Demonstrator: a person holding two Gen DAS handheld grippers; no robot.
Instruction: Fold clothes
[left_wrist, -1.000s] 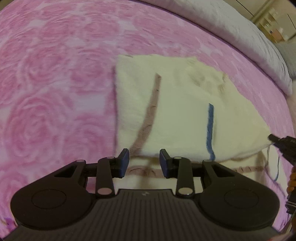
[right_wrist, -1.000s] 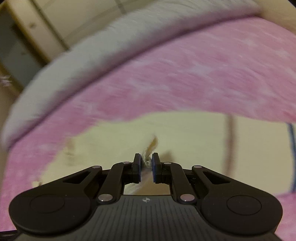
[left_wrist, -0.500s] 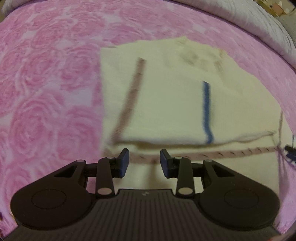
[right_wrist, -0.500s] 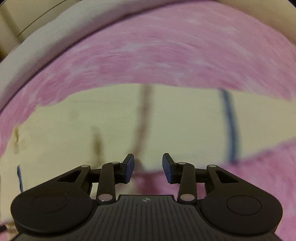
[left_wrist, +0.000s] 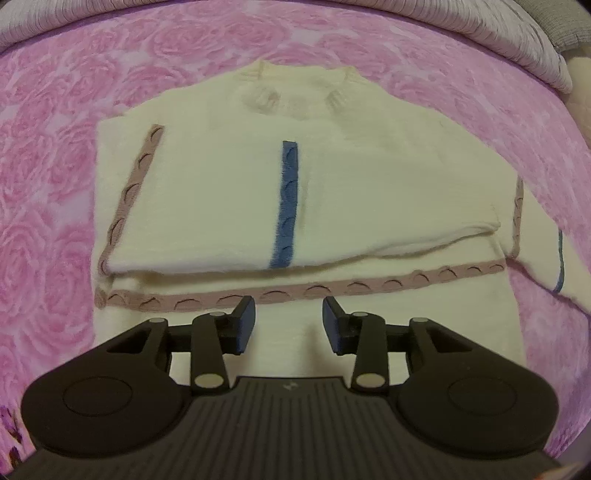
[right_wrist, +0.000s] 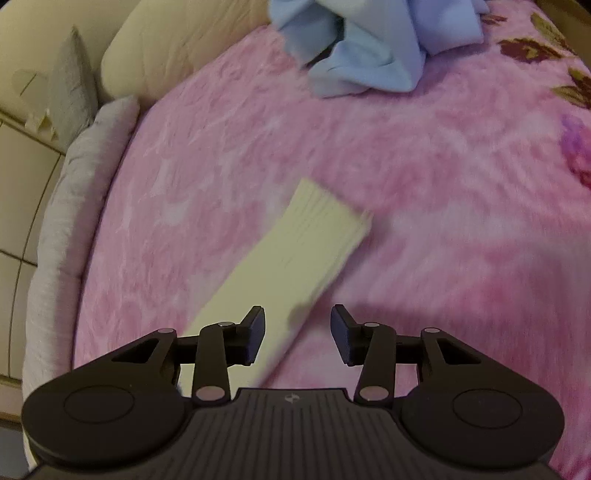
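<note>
Across the pink rose-patterned blanket (left_wrist: 48, 206) a change of view is noted: a second ago the right gripper (right_wrist: 297, 334) was pinched on cream fabric, half a second ago it was parted over the garment, and now it hangs apart and empty, turned toward the one outstretched sleeve (right_wrist: 291, 254) just ahead of its fingers. The cream sweater (left_wrist: 295, 177) is spread ahead of the left gripper (left_wrist: 288, 319), with its left sleeve laid over the body so that the pink trim (left_wrist: 303, 288) and blue stripe (left_wrist: 286, 203) show; that fold is judged done and released, and the right sleeve is judged next. The left gripper is also held apart with nothing between its jaws, the hem just beyond them. A crumpled blue cloth (right_wrist: 373, 48) lies far ahead of the right gripper, well apart from the sleeve. The sweater's lower part is hidden under the left gripper body, the sleeve's near end is cut off behind the right gripper, and the cuff is blurred, so contact with the blanket there cannot be told. The right gripper is not seen in the left view.
</note>
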